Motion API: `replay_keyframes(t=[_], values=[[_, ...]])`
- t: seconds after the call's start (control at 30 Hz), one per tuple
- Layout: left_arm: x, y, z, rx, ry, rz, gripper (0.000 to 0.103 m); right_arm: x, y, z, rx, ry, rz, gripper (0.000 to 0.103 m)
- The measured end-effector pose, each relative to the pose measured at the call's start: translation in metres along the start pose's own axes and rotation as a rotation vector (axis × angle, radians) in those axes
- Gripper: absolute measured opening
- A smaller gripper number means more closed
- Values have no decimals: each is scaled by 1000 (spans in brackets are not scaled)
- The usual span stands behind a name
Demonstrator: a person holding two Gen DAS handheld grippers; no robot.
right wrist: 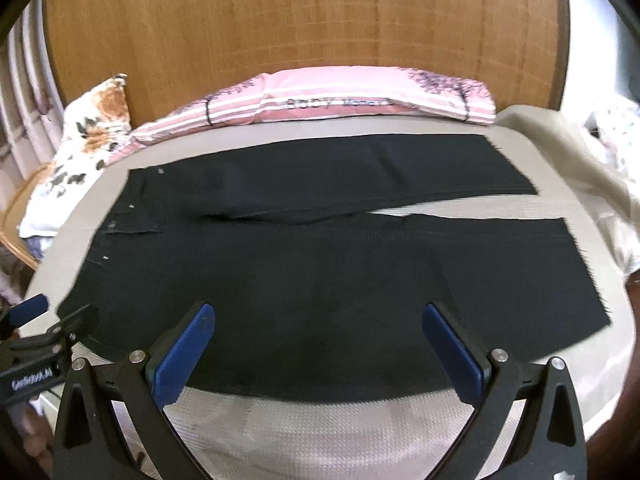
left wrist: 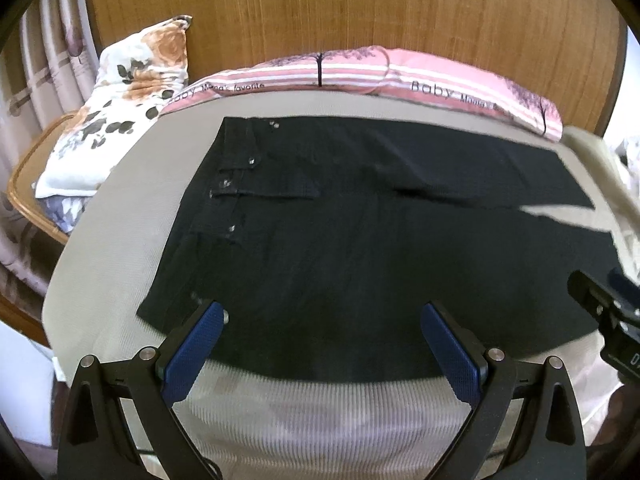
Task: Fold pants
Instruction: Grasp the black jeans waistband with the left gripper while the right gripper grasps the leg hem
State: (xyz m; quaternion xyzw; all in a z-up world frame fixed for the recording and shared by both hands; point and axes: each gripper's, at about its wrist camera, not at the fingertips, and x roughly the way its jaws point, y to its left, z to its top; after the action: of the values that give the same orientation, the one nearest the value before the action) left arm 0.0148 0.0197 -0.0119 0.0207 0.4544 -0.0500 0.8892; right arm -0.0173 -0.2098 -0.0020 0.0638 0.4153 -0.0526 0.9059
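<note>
Left wrist view: your left gripper is hovering with blue pads spread wide, pinching nothing, above black pants lying flat on beige ribbed bedcover; wooden headboard is standing behind pink striped pillow.

Right wrist view: your right gripper is hovering, pads likewise apart, over pants; legs are splitting rightward.

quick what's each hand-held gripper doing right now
left hand-held gripper: open, holding nothing, over the black pants
right hand-held gripper: open, holding nothing
</note>
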Motion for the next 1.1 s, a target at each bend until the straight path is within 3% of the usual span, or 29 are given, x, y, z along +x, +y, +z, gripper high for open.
replay_keyframes(t=[0.17, 0.33, 0.47, 0.6, 0.87, 0.9, 1.1], values=[[11, 30, 38, -28, -31, -17, 98, 11, 5, 26, -42, -5, 94, 103], [38, 70, 90, -39, -36, -42, 80, 36, 10, 66, -40, -8, 168, 103], [75, 110, 134, -95, 2, -119, 67, 60, 16, 97, -28, -9, 175, 103], [120, 147, 169, -162, 58, -276, 58, 84, 24, 120, -42, -1, 183, 103], [206, 204, 208, -318, 163, -486, 45, 141, 39, 137, -38, 66, 167, 103], [214, 209, 210, -335, 172, -501, 40, 147, 41, 137, -40, 74, 164, 103], [250, 223, 214, -359, 224, -528, 38, 179, 48, 141, -15, 110, 172, 103]])
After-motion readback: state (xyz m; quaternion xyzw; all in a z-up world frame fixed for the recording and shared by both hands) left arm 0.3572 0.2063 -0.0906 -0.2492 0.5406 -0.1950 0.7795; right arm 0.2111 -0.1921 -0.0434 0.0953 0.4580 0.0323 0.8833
